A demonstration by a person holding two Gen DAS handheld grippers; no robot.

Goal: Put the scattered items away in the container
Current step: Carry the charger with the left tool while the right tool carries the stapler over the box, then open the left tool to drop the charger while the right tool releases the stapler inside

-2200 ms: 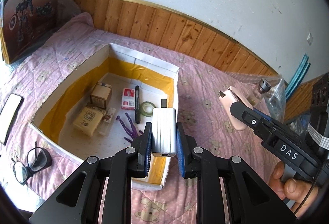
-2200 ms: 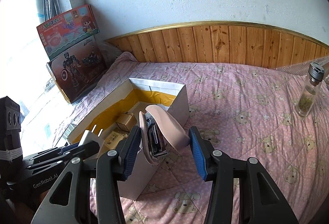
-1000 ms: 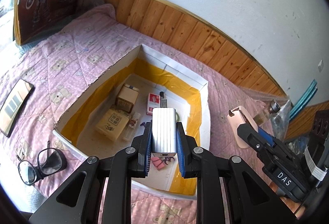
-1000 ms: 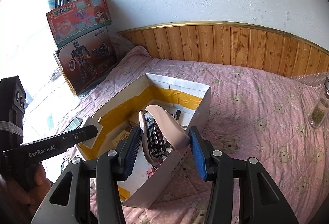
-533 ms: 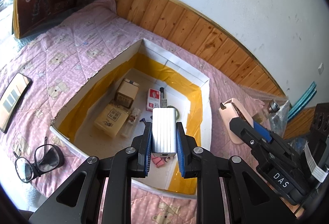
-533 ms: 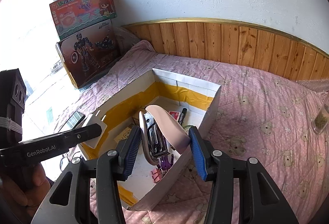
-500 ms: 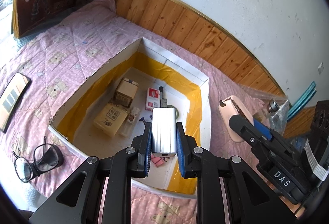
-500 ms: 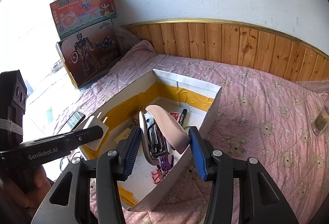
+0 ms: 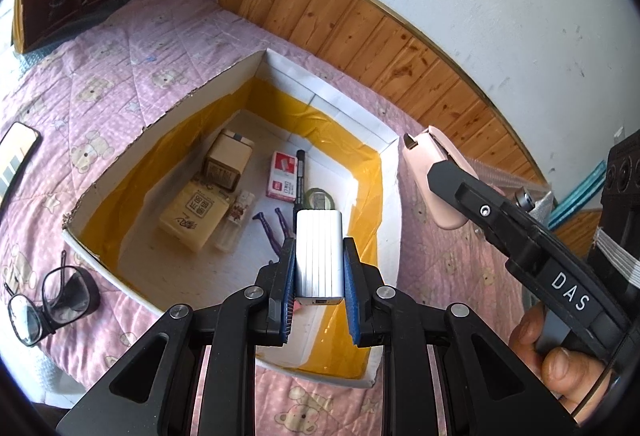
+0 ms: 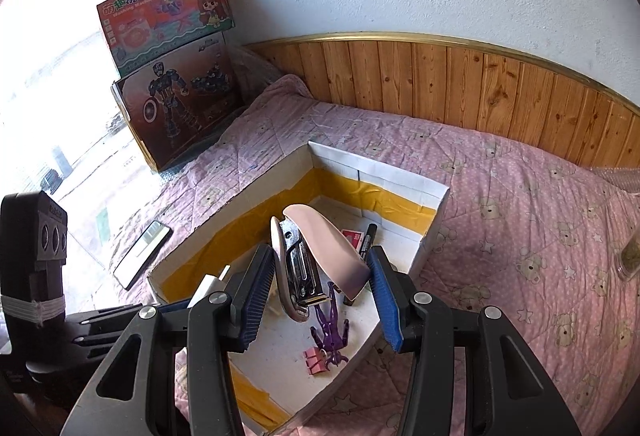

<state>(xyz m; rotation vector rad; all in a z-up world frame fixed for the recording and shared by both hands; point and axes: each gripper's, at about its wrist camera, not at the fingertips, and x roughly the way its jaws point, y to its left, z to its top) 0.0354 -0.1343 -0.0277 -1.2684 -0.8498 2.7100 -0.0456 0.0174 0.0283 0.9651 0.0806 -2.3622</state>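
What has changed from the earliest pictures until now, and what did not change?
Both hands moved over the white box: the right gripper brought the pink stapler from beside the box to above its inside, and the left gripper carried the silver power bank further over it. Nothing was let go. Both grips, the box's contents, the glasses and phone stayed.

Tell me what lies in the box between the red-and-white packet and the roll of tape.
A black marker pen lies lengthwise between the red-and-white packet and the tape roll on the floor of the box, seen in the left wrist view.
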